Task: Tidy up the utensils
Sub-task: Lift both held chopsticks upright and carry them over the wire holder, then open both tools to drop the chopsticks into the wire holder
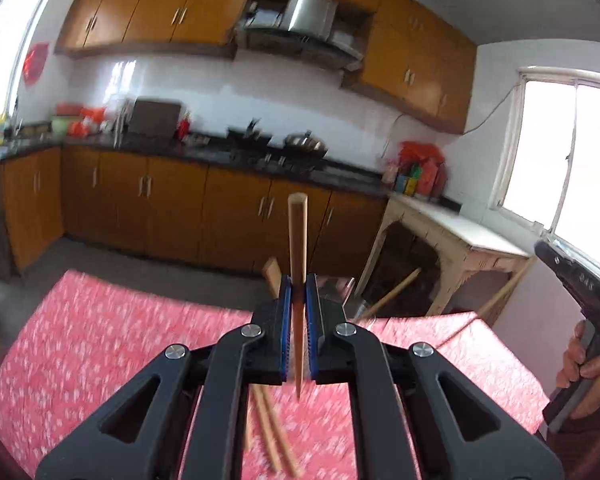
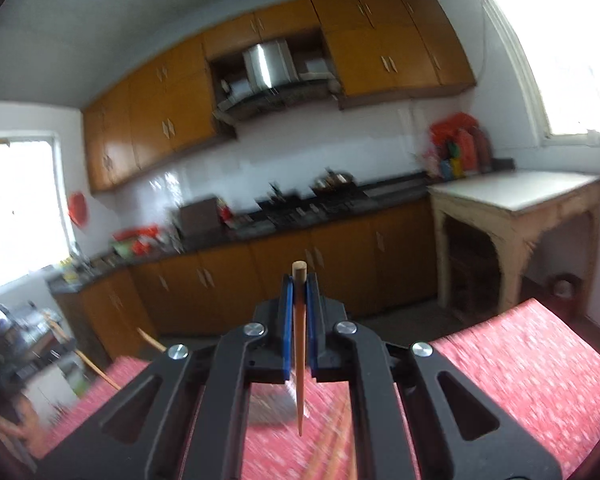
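In the left wrist view a wooden chopstick (image 1: 298,240) runs along the fingers, blunt end toward 12 o'clock, tapered tip toward 6. The left gripper (image 1: 298,292) pinches it between narrow blue pads. Two more chopsticks (image 1: 274,436) lie on the red tablecloth (image 1: 100,320) below. The right gripper (image 2: 298,292) likewise clamps a chopstick (image 2: 299,320), blunt end at 12 o'clock.

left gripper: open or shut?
Shut on a chopstick. In the left wrist view the left gripper has both blue fingers pressed against the stick, which runs between them with no gap.
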`<action>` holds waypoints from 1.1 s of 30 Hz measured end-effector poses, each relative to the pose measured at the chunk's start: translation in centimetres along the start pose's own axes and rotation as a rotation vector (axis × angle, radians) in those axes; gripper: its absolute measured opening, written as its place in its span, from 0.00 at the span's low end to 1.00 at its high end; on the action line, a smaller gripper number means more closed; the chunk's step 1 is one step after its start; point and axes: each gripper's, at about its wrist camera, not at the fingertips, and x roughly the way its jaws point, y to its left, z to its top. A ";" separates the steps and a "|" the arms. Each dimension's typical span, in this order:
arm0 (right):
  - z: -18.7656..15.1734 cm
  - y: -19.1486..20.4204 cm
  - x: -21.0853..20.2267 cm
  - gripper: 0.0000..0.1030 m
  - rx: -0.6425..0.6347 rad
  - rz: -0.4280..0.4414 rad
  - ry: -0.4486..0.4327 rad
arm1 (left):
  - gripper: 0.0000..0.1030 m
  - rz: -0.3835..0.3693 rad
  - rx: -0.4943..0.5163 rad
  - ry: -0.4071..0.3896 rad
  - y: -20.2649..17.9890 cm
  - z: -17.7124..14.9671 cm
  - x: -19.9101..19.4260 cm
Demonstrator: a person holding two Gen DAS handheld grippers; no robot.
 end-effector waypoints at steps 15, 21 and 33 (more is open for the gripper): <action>0.4 4.0 11.2 0.07 -0.045 0.067 -0.023 | 0.07 0.206 0.036 -0.190 -4.7 4.8 10.2; -2.0 3.6 14.4 0.07 -0.030 0.091 0.043 | 0.07 0.220 -0.006 -0.138 -3.3 2.8 13.3; -5.5 1.9 18.4 0.07 0.056 0.094 0.155 | 0.07 0.209 -0.023 -0.034 -2.2 0.2 16.4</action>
